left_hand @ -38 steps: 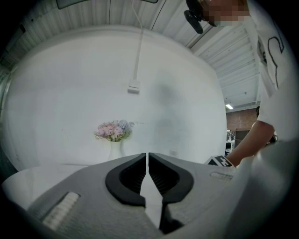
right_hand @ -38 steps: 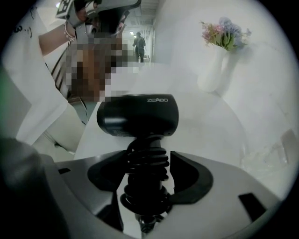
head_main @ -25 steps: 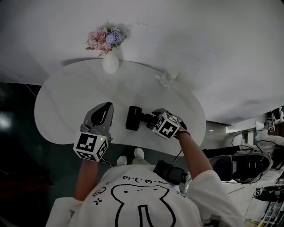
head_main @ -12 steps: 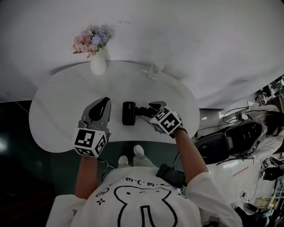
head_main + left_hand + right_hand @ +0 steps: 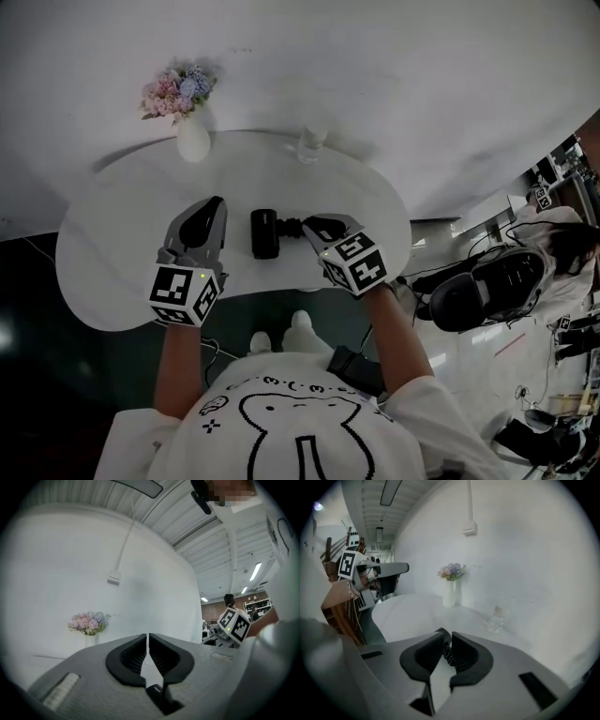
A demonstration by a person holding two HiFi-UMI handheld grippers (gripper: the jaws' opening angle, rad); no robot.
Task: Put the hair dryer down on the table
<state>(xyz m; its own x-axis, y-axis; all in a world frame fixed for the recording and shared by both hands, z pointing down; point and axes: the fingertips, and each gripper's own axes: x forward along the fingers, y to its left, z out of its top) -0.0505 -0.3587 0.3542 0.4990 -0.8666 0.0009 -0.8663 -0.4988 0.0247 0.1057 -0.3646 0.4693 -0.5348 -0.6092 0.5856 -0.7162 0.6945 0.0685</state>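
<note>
Hair dryer (image 5: 265, 233) lies flat on the white table (image 5: 112, 253), black body to the left, handle pointing right. Right gripper (image 5: 306, 225) is at the handle end, jaws closing, nearly together. The right gripper view shows a dark ribbed part (image 5: 448, 656) squeezed between the pads, so it has a grip on the dryer. Left gripper (image 5: 215, 202) sits just left of the dryer body, not touching it, with the jaws down to a thin slit and nothing between them.

Containers sit at the far edge of the table. White vase (image 5: 192, 142) stands upright with a bunch of pink and blue flowers (image 5: 176, 88) in it. Clear glass (image 5: 310, 147) stands upright to the right of the vase, well apart from it (can't tell if anything is inside).
</note>
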